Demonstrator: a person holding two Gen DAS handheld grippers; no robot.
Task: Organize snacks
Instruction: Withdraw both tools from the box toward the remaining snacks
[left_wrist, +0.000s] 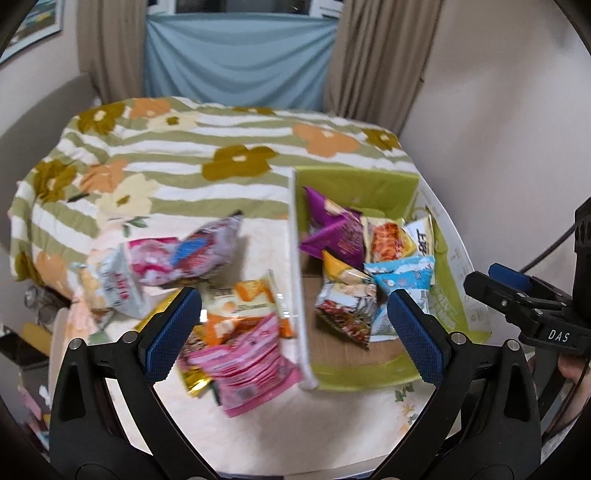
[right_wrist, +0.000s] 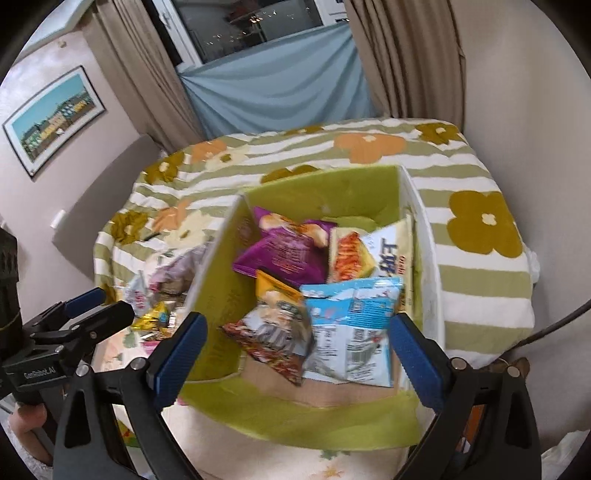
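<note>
A green cardboard box (left_wrist: 354, 376) (right_wrist: 325, 192) stands on the table with several snack packs inside: a purple pack (left_wrist: 332, 229) (right_wrist: 280, 251), a light blue pack (left_wrist: 404, 273) (right_wrist: 354, 325) and a red-grey pack (right_wrist: 273, 336). Left of the box lie loose packs: a pink one (left_wrist: 247, 365), an orange one (left_wrist: 243, 299) and a grey-pink one (left_wrist: 192, 258). My left gripper (left_wrist: 295, 332) is open and empty above the loose packs and the box's left wall. My right gripper (right_wrist: 295, 354) is open and empty over the box.
A flower-striped green blanket (left_wrist: 221, 147) (right_wrist: 480, 258) covers the surface behind the box. Curtains (left_wrist: 240, 55) hang at the back. The right gripper shows in the left wrist view (left_wrist: 524, 306); the left gripper shows in the right wrist view (right_wrist: 74, 321).
</note>
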